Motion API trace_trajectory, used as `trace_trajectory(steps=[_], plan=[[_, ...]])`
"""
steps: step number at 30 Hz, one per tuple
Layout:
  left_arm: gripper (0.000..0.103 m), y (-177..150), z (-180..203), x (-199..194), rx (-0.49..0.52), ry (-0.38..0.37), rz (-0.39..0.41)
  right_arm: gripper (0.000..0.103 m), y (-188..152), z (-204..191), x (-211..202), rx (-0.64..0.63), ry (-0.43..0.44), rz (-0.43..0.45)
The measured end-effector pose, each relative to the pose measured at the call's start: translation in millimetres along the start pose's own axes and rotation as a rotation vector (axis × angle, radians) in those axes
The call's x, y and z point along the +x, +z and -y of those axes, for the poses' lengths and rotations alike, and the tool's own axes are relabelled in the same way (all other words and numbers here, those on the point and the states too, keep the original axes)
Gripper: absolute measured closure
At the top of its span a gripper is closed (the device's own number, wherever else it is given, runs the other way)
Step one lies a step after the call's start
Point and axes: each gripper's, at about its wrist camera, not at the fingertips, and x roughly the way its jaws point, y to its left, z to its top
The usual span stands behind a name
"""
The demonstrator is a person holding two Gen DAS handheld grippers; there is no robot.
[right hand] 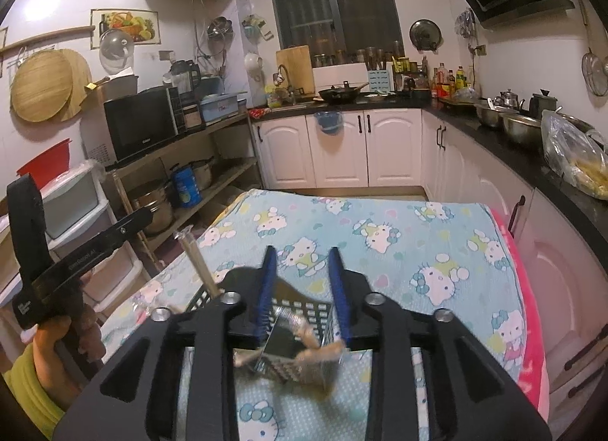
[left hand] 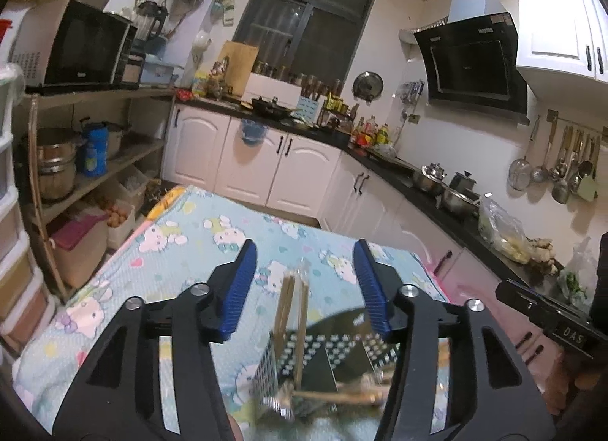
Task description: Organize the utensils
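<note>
The left tool (left hand: 304, 274) hangs over the bench (left hand: 182, 236), which is covered by a pale blue cartoon-cat cloth. Its blue-padded jaws stand well apart and grip nothing. Below and between them sits a perforated metal utensil holder (left hand: 323, 357), with a pair of chopsticks (left hand: 292, 308) standing upright in its near-left compartment. Further wooden-handled utensils (left hand: 342, 395) lie blurred across the lower part of the holder; what kind they are cannot be told.

The right tool (right hand: 302, 277) is also released, its jaws parted by a narrower gap, with nothing pressed between the pads. Directly under it the same holder (right hand: 304, 342) rests on the cloth, and a blurred wooden-handled utensil (right hand: 319, 346) sits tilted inside it. The chopsticks (right hand: 197, 262) lean out of the holder's left side. At the left edge a hand (right hand: 49, 350) in a yellow sleeve grips the handle of the other tool.
</note>
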Motion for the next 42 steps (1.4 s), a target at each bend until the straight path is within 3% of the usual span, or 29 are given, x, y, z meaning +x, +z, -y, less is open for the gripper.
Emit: trace_trajectory(steps=[5, 25, 34, 42], plan=[[0.048, -11.8, -5.8, -13.4, -0.014, -0.026, -0.052, 0.058, -14.0, -5.4, -14.0, -0.006, -0.001, -0.003], [0.012, -65.6, -9.6, -66.7, 0.061, -0.049, -0.183, 0.029, -74.5, -19.7, -61.6, 0.014, -0.015, -0.007], [0.012, -101.7, -14.2, -78.4, 0.062, -0.043, -0.231, 0.013, -114.1, -36.8, -66.9, -0.011, -0.031, 0.015], [0.012, -123.9, -13.7, -87.7, 0.072, -0.005, -0.208, 0.01, -144.5, -46.7, -62.3, -0.014, -0.03, 0.037]])
